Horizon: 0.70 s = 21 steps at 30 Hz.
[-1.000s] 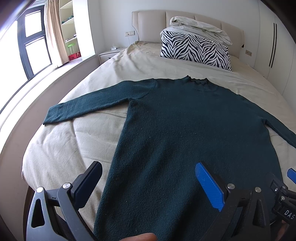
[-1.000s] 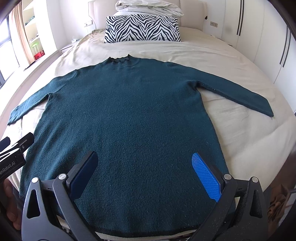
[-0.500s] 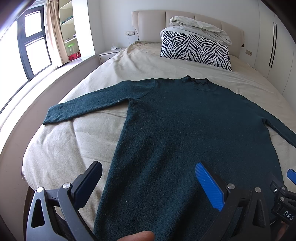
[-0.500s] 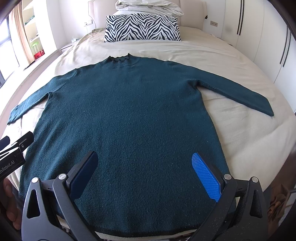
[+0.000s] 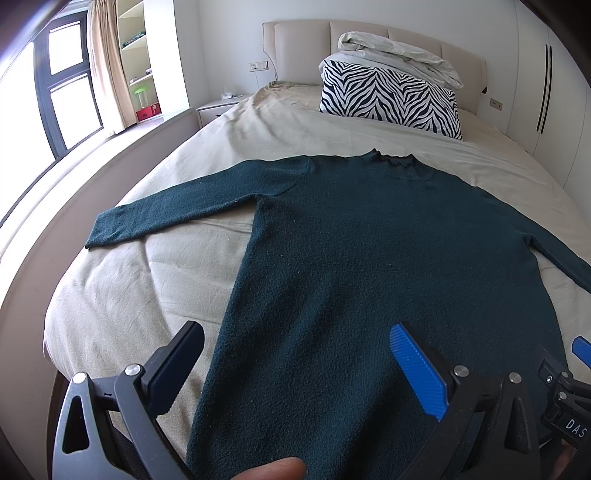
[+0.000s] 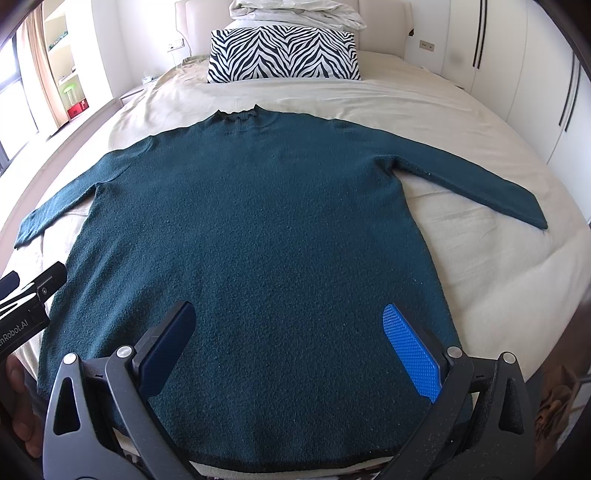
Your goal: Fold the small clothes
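Hovering over the near end of the bed [image 6: 491,280], the right tool [image 6: 291,343] has its two fingers spread wide with nothing between them, one dark and one faced with a blue pad [image 6: 410,350]. Below it lies the sweater [image 6: 258,229], dark teal, flat and face up on the beige sheet, its hem at the near edge of the bed. The left tool [image 5: 295,365] is spread wide as well and grips nothing; it sits above the sweater's left side seam, with one finger over bare sheet and the blue-padded finger over the knit. A fingertip [image 5: 273,470] of the person shows at the bottom edge of the left view. In the right view, part of the left tool pokes in at the left edge beside the sweater's lower corner, and part of a hand [image 6: 20,398] shows under it. Both sleeves stretch outward and slightly toward the near end, lying flat on the sheet. The neck points toward the headboard [image 5: 369,40]. Beyond the neck, well apart from it, a zebra pillow [image 6: 282,53] leans at the head of the bed with a folded pale duvet [image 6: 295,9] on top. A nightstand [image 5: 218,107] and shelves [image 5: 136,55] stand to the left, by the window [image 5: 66,103].
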Available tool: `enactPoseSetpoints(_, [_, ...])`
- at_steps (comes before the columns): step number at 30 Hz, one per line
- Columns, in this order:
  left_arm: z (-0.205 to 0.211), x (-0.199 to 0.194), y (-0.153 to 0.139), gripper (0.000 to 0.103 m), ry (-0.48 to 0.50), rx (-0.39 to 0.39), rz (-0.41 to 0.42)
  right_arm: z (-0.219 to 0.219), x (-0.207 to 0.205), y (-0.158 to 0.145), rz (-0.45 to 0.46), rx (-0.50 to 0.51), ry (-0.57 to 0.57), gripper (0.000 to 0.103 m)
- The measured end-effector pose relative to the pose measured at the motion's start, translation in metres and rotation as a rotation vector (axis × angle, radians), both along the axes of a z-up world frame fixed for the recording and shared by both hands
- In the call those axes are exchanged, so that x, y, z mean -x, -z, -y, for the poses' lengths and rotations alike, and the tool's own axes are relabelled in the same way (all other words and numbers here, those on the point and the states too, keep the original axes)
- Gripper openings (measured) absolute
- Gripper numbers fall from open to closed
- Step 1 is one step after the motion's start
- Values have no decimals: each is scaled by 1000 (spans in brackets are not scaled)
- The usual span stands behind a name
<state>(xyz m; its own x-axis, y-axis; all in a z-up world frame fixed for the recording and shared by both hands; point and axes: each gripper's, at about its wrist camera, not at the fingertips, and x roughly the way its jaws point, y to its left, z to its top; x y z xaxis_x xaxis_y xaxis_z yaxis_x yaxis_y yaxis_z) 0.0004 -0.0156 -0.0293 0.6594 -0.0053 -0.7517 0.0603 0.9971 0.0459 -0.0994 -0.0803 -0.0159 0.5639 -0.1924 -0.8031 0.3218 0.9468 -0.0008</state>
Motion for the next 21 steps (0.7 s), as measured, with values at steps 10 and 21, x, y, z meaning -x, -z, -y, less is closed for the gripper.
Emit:
enactPoseSetpoints(10, [13,1,8,103,6,-115,22,13,-10,6,54,-24,8,103])
enactPoseSetpoints(21, [29,-10,19,103,7,-310,58,236,9,-3,403,-353,311,103])
